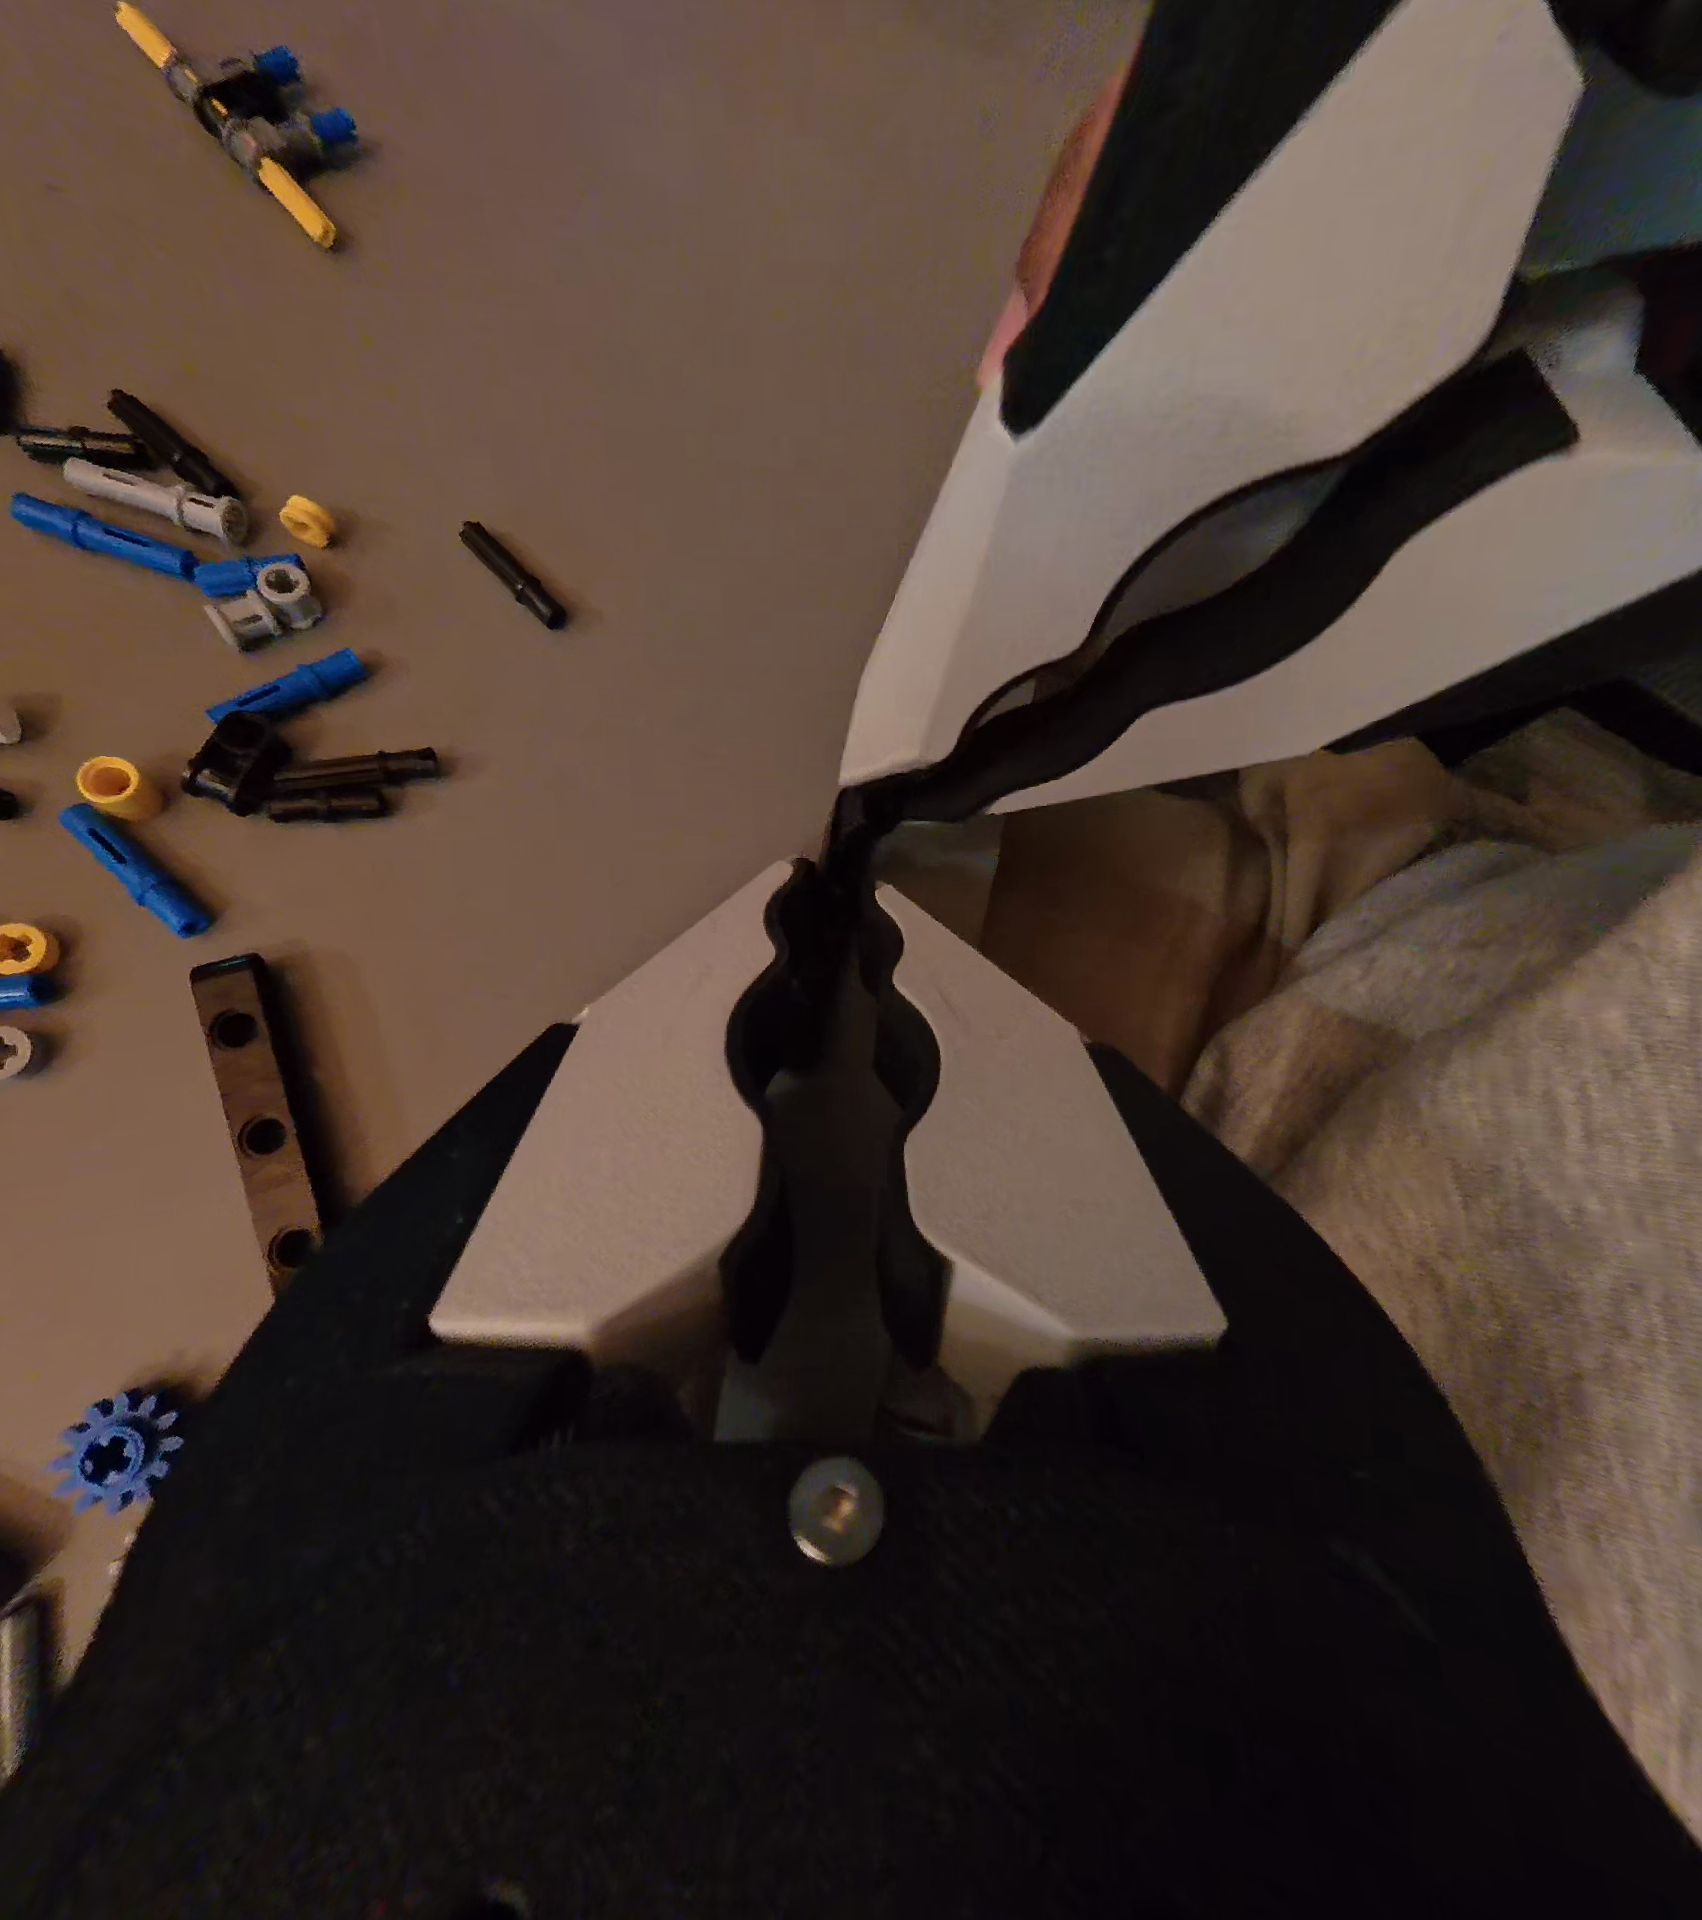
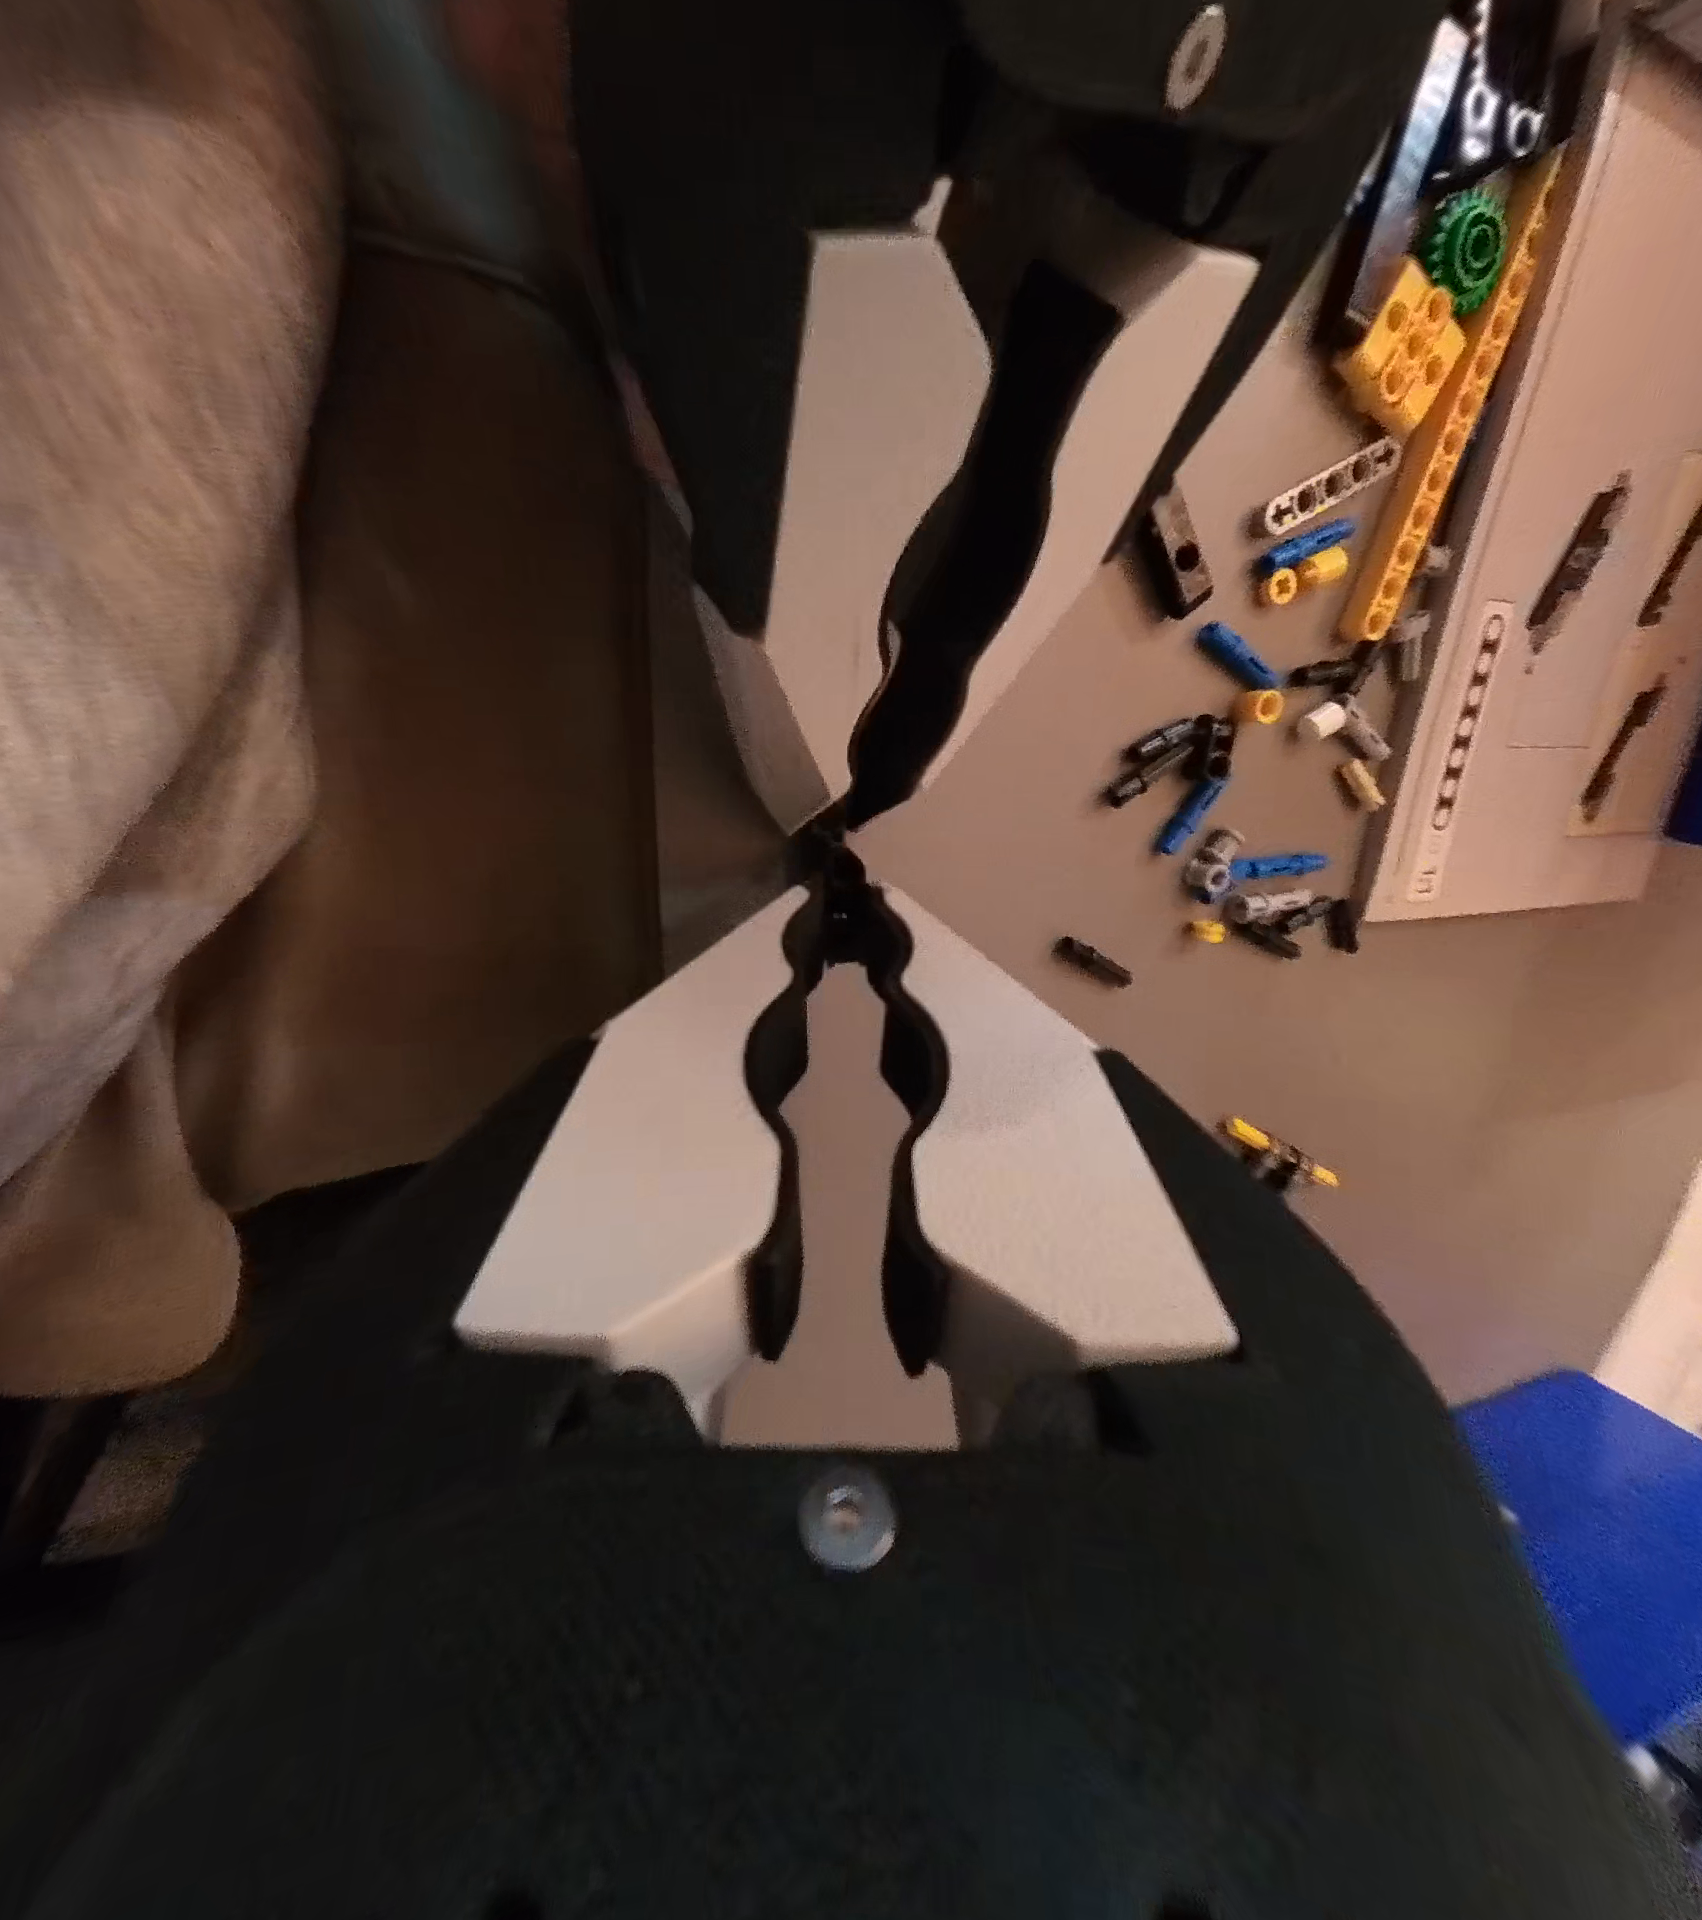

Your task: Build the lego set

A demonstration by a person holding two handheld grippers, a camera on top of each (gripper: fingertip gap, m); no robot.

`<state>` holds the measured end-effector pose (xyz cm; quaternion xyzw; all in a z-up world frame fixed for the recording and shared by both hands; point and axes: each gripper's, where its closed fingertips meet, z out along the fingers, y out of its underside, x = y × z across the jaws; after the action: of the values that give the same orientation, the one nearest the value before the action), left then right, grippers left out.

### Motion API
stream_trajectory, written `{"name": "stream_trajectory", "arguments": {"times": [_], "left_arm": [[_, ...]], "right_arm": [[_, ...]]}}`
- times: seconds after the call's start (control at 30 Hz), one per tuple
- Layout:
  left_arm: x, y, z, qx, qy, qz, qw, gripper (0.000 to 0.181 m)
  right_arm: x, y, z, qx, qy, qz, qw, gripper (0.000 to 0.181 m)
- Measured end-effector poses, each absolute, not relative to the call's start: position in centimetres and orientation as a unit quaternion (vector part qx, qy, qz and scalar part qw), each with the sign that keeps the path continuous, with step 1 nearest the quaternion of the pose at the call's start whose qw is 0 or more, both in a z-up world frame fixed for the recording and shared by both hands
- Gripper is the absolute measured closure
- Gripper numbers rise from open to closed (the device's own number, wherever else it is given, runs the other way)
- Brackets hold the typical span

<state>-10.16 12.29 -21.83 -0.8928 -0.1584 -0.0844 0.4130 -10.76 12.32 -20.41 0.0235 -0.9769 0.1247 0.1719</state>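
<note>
Left hand-held gripper [image 1: 831,894] tip-to-tip with right [image 2: 831,914], small dark piece [image 2: 836,868] perhaps between.

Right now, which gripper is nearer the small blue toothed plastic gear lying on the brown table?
Left. The left gripper hangs right beside the small blue toothed plastic gear; the right gripper reaches in from the far side.

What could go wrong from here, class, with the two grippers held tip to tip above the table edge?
1. The left gripper and right gripper pinch a small dark piece between their tips, beyond the table edge, over a blanket. If it slips, it could vanish in the folds.
2. The piece is largely hidden by the tips, so misalignment may go unnoticed.
</note>
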Motion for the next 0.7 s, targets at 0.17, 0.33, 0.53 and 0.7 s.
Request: {"name": "stream_trajectory", "arguments": {"times": [0.17,0.33,0.53,0.7], "left_arm": [[-10.17,12.27,-21.83,-0.894,-0.156,-0.078,0.413,0.174],[-10.15,12.28,-21.83,-0.894,-0.156,-0.079,0.413,0.174],[-10.15,12.28,-21.84,-0.893,-0.158,-0.084,0.413,0.174],[-10.17,12.28,-21.83,-0.893,-0.159,-0.084,0.413,0.174]], "right_arm": [[-10.75,12.32,-20.44,0.021,-0.978,0.121,0.171,0.176],[-10.70,12.29,-20.43,0.028,-0.980,0.137,0.142,0.175],[-10.74,12.29,-20.44,0.027,-0.989,0.130,0.070,0.176],[-10.80,12.24,-20.45,0.025,-0.991,0.130,0.013,0.176]]}}
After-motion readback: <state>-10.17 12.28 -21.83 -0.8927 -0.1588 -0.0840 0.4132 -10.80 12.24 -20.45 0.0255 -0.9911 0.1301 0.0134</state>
